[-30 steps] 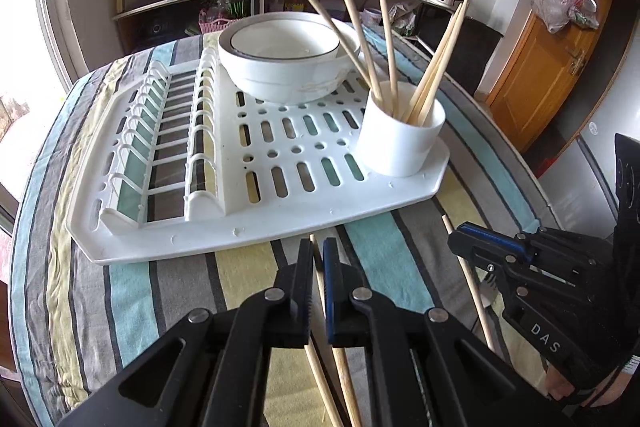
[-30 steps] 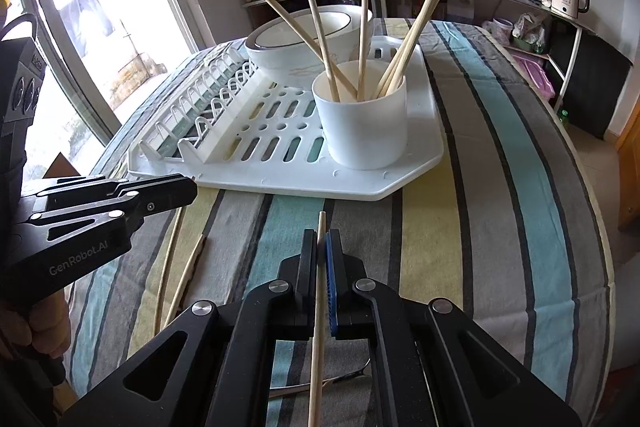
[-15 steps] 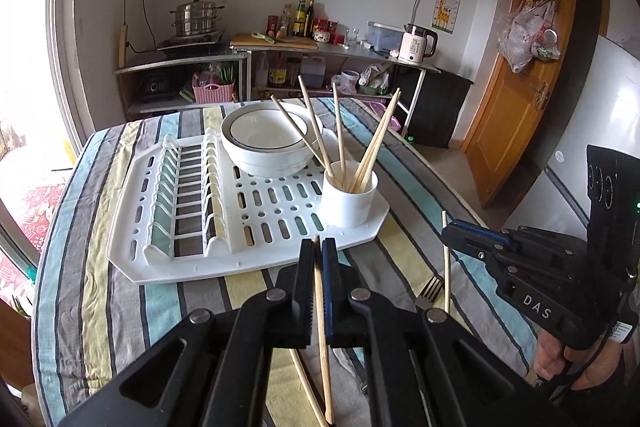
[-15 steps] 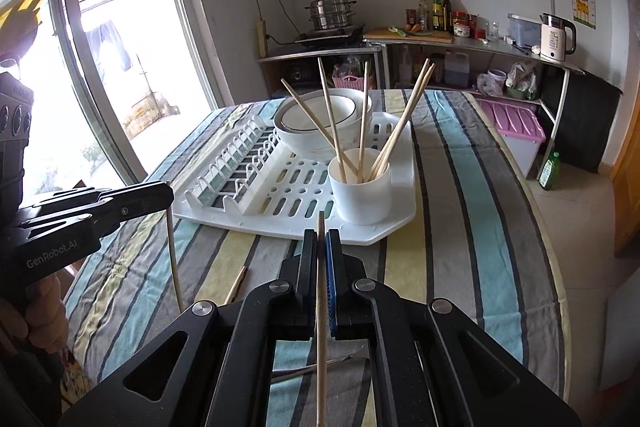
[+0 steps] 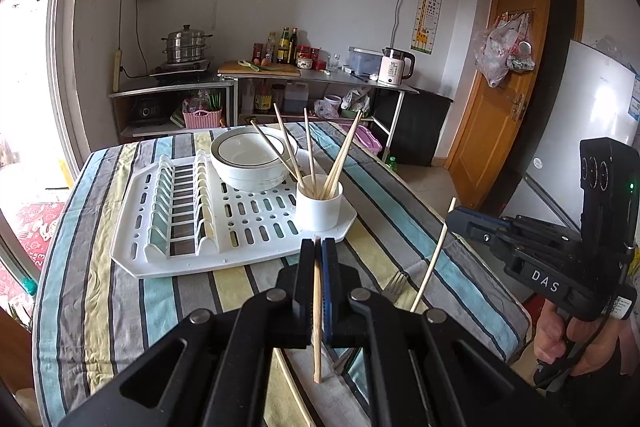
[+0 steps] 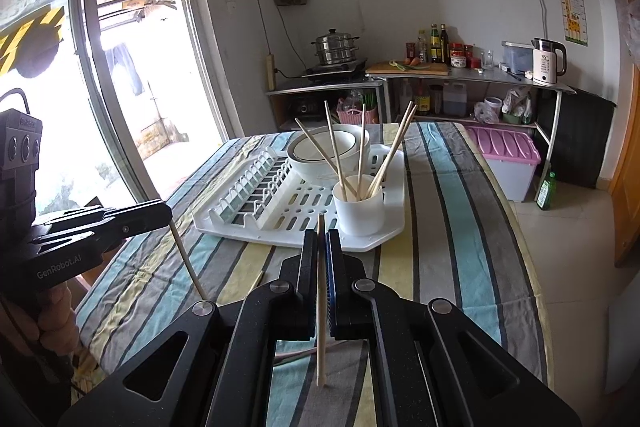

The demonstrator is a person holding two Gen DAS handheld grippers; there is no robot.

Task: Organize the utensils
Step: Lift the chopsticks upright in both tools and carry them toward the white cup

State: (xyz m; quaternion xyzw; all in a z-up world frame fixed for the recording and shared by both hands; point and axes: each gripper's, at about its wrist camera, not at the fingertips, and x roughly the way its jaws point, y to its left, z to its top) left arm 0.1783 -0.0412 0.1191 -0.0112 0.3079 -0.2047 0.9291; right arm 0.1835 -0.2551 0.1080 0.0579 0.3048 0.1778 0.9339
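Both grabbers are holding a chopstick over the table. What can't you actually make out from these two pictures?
- Fork, left wrist view: only its tines show; the left gripper covers the handle.
- Loose chopstick on the table, right wrist view: the right gripper hides most of it.
- White cup, both views: its wall hides the chopsticks' lower ends.
- Counter bottles: labels too small to read.

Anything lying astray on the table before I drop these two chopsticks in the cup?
Yes. A metal fork and a loose wooden chopstick lie on the striped tablecloth, outside the white drying rack. The white cup holds splayed chopsticks; nothing is spilled.
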